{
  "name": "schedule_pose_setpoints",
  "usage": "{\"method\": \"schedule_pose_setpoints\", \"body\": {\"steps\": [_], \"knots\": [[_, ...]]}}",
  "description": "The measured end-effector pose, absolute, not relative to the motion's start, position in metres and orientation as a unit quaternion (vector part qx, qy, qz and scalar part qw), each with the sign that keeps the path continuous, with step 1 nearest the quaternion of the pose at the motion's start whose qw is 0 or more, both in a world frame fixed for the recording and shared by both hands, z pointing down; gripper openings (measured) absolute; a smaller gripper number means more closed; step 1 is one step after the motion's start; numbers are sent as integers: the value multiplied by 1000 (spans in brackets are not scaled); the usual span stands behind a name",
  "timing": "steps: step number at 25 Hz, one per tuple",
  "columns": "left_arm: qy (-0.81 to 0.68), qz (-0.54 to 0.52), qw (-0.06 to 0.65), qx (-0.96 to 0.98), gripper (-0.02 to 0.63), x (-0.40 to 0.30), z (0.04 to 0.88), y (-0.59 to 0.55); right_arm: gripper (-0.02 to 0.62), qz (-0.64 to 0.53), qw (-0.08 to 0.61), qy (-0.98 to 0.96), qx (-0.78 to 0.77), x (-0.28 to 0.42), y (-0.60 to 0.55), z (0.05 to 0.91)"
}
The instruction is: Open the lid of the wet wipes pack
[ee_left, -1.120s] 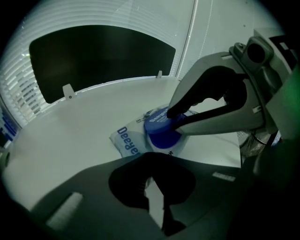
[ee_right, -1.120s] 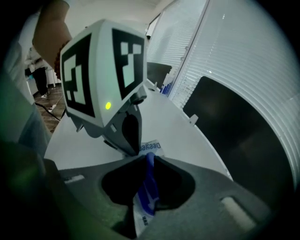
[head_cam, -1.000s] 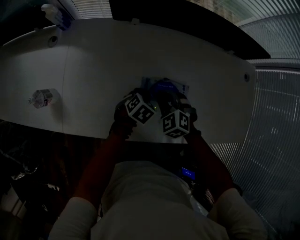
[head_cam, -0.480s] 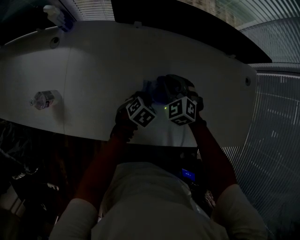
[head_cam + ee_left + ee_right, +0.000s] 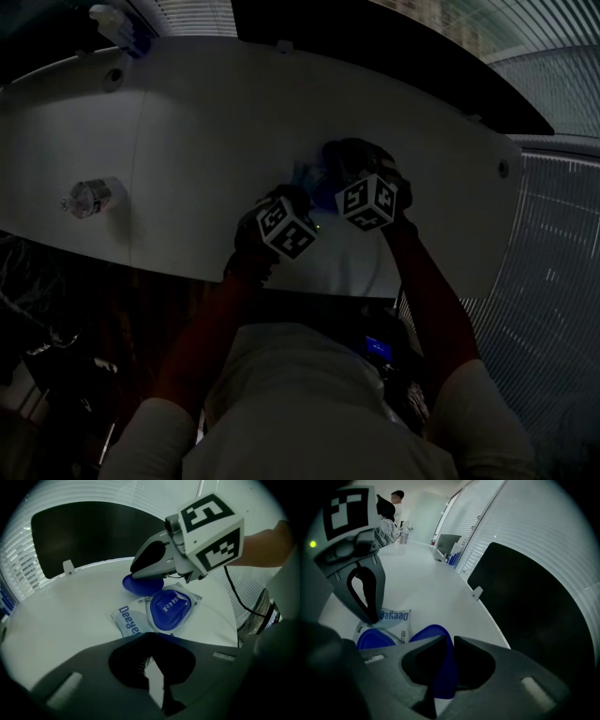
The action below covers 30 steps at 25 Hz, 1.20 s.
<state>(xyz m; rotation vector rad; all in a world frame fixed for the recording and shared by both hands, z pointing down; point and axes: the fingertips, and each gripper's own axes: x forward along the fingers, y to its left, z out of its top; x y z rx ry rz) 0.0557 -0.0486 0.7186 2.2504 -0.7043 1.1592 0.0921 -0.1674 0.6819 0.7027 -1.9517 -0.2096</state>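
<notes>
— Lid [image 5: 140,585] position?
— It stood hinged up off the wet wipes pack [image 5: 129,623], which lay on the table [image 5: 61,611] at the middle of the left gripper view. The right gripper [image 5: 451,641] was clamped on the lid's free edge.
— And the left gripper [image 5: 150,656]?
— Its jaws were drawn together, tips down at the pack's near end. The pack looked light and soft, its film probably slippery. The thin lid seemed the one stiff place to hold, though its hinge might tear.
</notes>
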Motion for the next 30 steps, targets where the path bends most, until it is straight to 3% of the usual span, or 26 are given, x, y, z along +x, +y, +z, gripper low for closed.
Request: {"method": "schedule_pose_setpoints", "body": {"steps": [14,30], "knots": [[-252,419,267,830,3,54,717,-48,32,-75,527,-798,282,97,-169,708],[-298,297,233,877,2,53,602,-96,3,-8,405,-822,400,112,-167,596]]}}
